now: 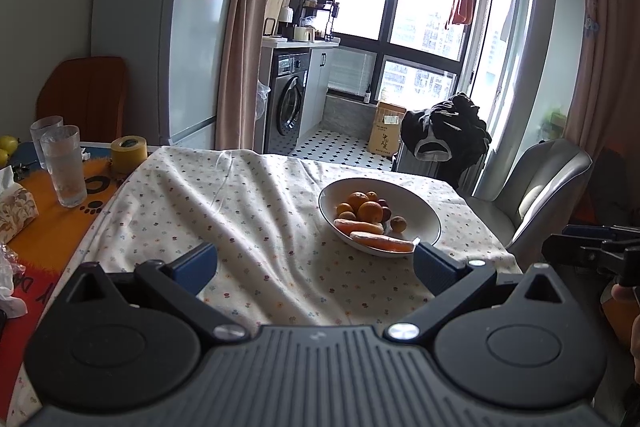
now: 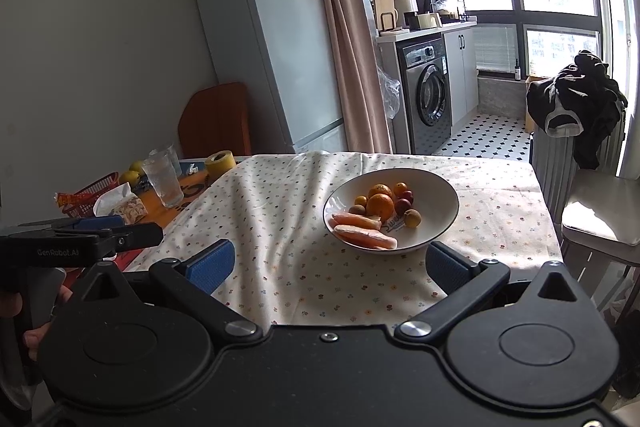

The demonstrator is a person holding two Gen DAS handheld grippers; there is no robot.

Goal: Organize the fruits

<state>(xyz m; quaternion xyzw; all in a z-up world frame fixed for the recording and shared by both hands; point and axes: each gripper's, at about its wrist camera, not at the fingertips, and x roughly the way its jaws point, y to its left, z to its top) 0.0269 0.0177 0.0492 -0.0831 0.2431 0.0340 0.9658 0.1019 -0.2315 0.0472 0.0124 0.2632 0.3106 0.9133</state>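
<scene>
Both my grippers hang above the near edge of the surface (image 2: pixel 280 267), w/ fingers spread wide & nothing between them: left gripper (image 1: pixel 316 267), right gripper (image 2: pixel 330 267).

All the produce I can see sits together in the white bowl (image 2: pixel 444 195) on the floral cloth (image 1: pixel 240 219): oranges (image 2: pixel 380 205), small dark-red fruits (image 2: pixel 403 205), a brownish round one (image 2: pixel 412 217), two carrots (image 2: pixel 364 233) along the near rim. That fits either a mixed pile waiting to be sorted or a bowl already filled, can't settle which from here.

If a pick is due: come in from above, fingers straddling one piece only, top of the heap first so the rest doesn't roll. Carrots lie lengthwise, so grip across the short axis. Bowl is shallow & the cloth is rumpled, so easy on the downforce or it slides.

Hard to read: printed label or wrapper under the near carrot, text unclear. Yellow-green fruit (image 2: pixel 134 173) at far left by the red basket (image 2: pixel 90 193), partly hidden behind the glasses (image 2: pixel 162 179). Bowl's near rim is cut off by my left finger in the left wrist view. No second container in sight.
</scene>
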